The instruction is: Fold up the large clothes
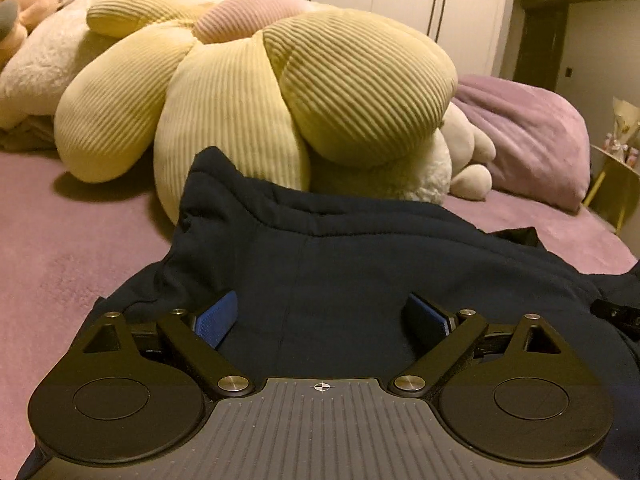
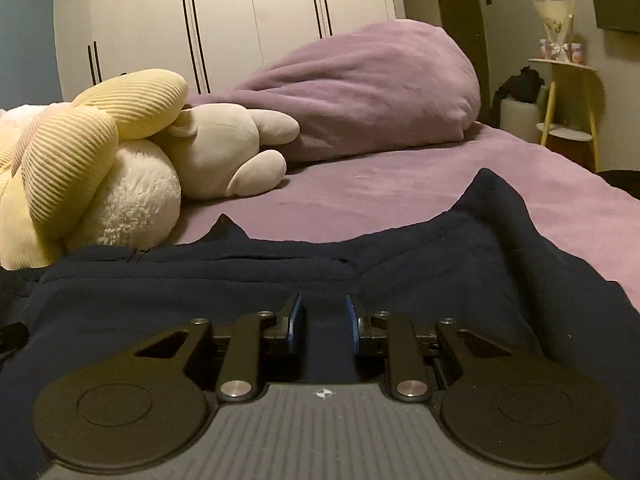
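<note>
No legible text or labels anywhere.

White wardrobe, purple bed

**A bed under mauve cover, crowded at its head**

The bed wears a plush mauve cover, and a dark navy garment lies spread on it at 6 o'clock in both wrist views. In the left view a big ribbed yellow flower cushion sits at 12 o'clock, touching the garment's far edge. A fluffy white plush is tucked under its petals, a cream stuffed rabbit just beside it. A bunched mauve blanket is heaped at 1 o'clock in the right view, touching the rabbit. Pale plush toys lie at 10 o'clock, left view
</note>
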